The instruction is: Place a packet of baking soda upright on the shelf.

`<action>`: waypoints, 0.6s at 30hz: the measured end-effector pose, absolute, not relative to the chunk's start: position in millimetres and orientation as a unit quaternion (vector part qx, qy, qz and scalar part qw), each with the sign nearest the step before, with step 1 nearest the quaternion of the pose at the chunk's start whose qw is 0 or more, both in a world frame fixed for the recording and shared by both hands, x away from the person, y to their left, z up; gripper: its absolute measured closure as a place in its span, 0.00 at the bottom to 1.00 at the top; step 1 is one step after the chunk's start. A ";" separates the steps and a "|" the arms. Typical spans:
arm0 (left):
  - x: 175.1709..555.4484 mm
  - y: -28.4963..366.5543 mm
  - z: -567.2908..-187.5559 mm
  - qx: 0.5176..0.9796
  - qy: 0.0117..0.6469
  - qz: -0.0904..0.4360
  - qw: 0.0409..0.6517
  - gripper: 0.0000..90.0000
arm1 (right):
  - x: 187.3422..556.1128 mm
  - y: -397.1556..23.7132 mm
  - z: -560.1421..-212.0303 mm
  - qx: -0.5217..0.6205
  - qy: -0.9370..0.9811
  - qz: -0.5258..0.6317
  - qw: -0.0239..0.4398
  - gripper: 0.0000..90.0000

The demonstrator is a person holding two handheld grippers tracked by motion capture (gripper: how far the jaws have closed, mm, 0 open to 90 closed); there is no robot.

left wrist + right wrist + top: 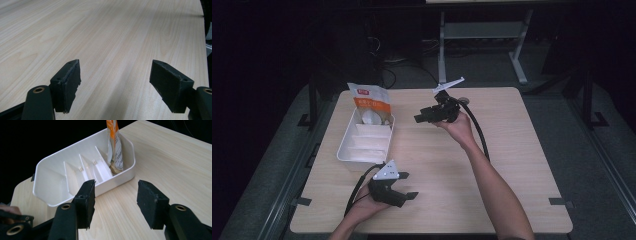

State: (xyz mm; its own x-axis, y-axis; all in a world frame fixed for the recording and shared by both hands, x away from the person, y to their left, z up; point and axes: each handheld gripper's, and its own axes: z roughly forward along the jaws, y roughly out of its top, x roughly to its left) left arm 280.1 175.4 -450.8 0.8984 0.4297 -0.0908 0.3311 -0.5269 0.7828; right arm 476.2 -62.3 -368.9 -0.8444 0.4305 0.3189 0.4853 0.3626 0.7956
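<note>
An orange-and-white foil snack pouch (369, 100) stands upright in the far end compartment of a white plastic divided tray (346, 150). Its top edge rises well above the tray wall, and its lower part looks crumpled where it sits against the tray's end wall (114, 157). The tray (50, 192) is long and narrow with thin white partitions splitting it into several slots; the slots nearer the person hold nothing that can be made out. It lies on the left part of a pale wood-grain bench (512, 165), its long side running away from the person.

The right hand-held gripper (424, 117) is held above the middle of the bench, to the right of the pouch and apart from it, its jaws pointing towards the tray. In the right gripper view the black jaws stand partly apart with nothing between them (115, 202). Bare bench lies between this gripper and the tray.

The left hand-held gripper (406, 185) rests low near the bench's near edge, just in front of the tray's near end. Its jaws are spread wide and hold nothing, with only bench surface ahead of them (115, 85).
</note>
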 end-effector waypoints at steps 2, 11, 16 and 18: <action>280.1 175.1 -450.8 0.872 0.218 0.057 0.434 0.27 | 472.6 -66.8 -369.1 -0.277 -0.826 -0.490 0.026 0.51; 278.2 171.0 -451.3 0.875 0.215 0.059 0.429 0.27 | 457.3 -87.1 -367.5 -0.279 -0.829 -0.483 0.028 0.49; 278.4 171.4 -451.2 0.874 0.217 0.060 0.430 0.27 | 450.2 -97.3 -365.2 -0.280 -0.828 -0.484 0.022 0.48; 278.6 171.5 -451.2 0.874 0.217 0.059 0.430 0.27 | 447.3 -101.5 -365.5 -0.280 -0.828 -0.485 0.020 0.48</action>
